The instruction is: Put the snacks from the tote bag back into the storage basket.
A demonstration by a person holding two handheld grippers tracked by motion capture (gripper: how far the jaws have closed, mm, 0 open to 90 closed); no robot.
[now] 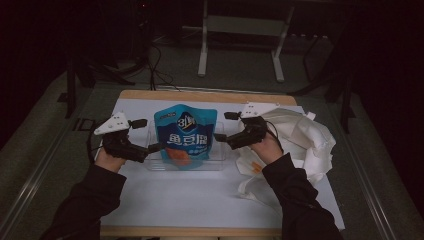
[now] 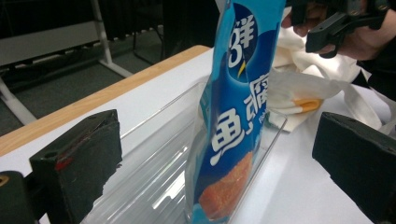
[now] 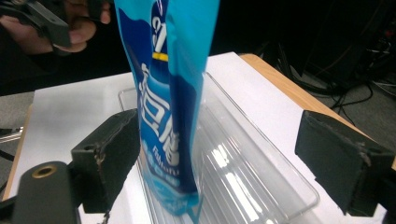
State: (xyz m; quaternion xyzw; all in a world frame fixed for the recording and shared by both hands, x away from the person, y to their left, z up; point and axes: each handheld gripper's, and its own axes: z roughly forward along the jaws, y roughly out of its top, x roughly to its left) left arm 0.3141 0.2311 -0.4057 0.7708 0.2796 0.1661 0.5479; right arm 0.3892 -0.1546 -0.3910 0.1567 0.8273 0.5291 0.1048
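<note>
on the left, the left gripper [image 1: 141,135] hangs just beside the tray's [image 1: 152,164] left end, jaws spread wide with nothing pressed between them; in the left gripper view the pads frame the tray and pouch but stand clear of both. moving to the middle, the blue pouch [image 1: 185,134] stands upright in the clear tray on the white surface [image 1: 200,195], its bottom down inside the tray, its top well above the rim, and no jaw on it right now. it reads as a light, soft, glossy foil bag: it will buckle if squeezed mid-body, slide on smooth pads, and could tip over, since only the shallow tray walls prop it. best hold looks like the flat sealed top edge or a side seam, pinched across the thin way, not the puffy belly. the tray is stiff, slick plastic, likely to skate on the surface if nudged. on to the right, the right gripper [image 1: 223,126] sits just off the pouch's right edge, jaws also wide apart and empty; in the right gripper view the pouch stands close to one pad, though contact is not clear. farthest right, a crumpled white bag [image 1: 305,140] lies behind that hand.
</note>
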